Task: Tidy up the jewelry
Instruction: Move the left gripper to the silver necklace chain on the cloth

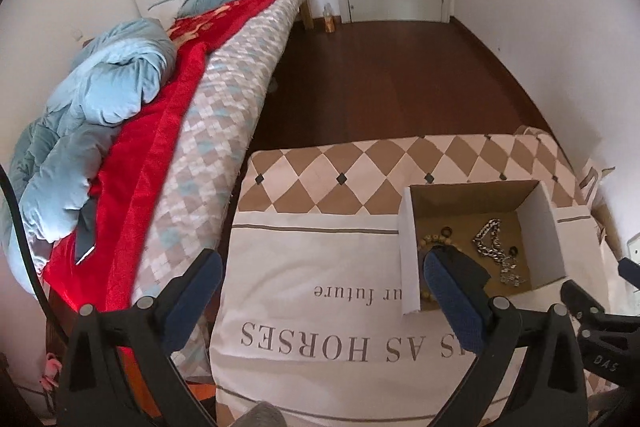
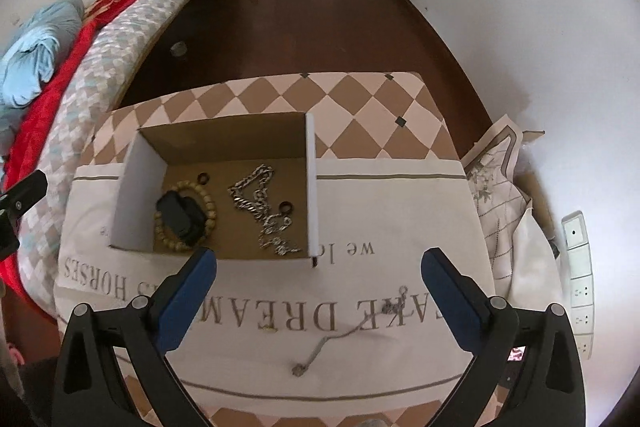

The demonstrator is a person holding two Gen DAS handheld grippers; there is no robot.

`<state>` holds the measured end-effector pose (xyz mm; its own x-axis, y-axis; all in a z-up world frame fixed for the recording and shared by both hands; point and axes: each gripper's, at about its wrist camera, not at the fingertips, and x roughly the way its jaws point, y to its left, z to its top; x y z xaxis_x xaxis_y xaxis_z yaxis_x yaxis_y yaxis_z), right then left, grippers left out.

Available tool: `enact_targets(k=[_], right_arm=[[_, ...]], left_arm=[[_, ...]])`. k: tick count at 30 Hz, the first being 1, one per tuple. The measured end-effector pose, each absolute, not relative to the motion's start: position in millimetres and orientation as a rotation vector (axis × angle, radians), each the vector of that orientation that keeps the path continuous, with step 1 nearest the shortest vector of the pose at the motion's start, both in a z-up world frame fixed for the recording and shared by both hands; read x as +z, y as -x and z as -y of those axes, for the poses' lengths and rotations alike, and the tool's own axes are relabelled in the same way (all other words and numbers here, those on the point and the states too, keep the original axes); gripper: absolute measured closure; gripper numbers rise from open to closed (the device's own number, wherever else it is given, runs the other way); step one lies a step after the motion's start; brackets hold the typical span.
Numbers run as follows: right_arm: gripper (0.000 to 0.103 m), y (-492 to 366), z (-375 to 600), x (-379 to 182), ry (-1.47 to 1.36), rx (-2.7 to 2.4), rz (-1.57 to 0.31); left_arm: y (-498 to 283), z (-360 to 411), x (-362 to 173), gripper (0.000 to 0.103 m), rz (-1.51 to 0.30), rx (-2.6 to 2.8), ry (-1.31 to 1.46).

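A thin necklace (image 2: 344, 337) lies on the cushion (image 2: 400, 227) just before the box (image 2: 138, 163); limp and light (likely slippery), best pinched mid-chain. The right gripper (image 2: 318, 273) hovers spread above it.

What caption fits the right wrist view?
Open right gripper above a thin chain on the cloth, near the cardboard box.

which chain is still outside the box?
The thin silver chain, lying on the printed cloth between the right hand-held gripper fingers. The chunky silver chain sits inside the cardboard box, beside the bead bracelet.
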<state>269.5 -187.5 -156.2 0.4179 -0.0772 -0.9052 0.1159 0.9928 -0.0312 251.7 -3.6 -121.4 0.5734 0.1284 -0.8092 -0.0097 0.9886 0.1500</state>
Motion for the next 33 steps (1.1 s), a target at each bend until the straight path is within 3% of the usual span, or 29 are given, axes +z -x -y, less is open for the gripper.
enact_targets(k=[22,28,33], right_arm=[[0.000,-170.2,180.2,-54.5,-0.006,-0.145,-0.885],[0.000,-146.2,196.7,-41.0,-0.100,-0.107,-0.866],[0.000,-131.7,232.0,-66.3,-0.162,-0.135,-0.908]], left_arm=[[-150.4,8.6,-46.9,0.000,-0.740,0.043,-0.114],[-132.4,19.9,-48.3,0.000,-0.730,0.048,-0.104],[-136.5,49.5,-86.2,0.000,-0.805,0.032,-0.169]])
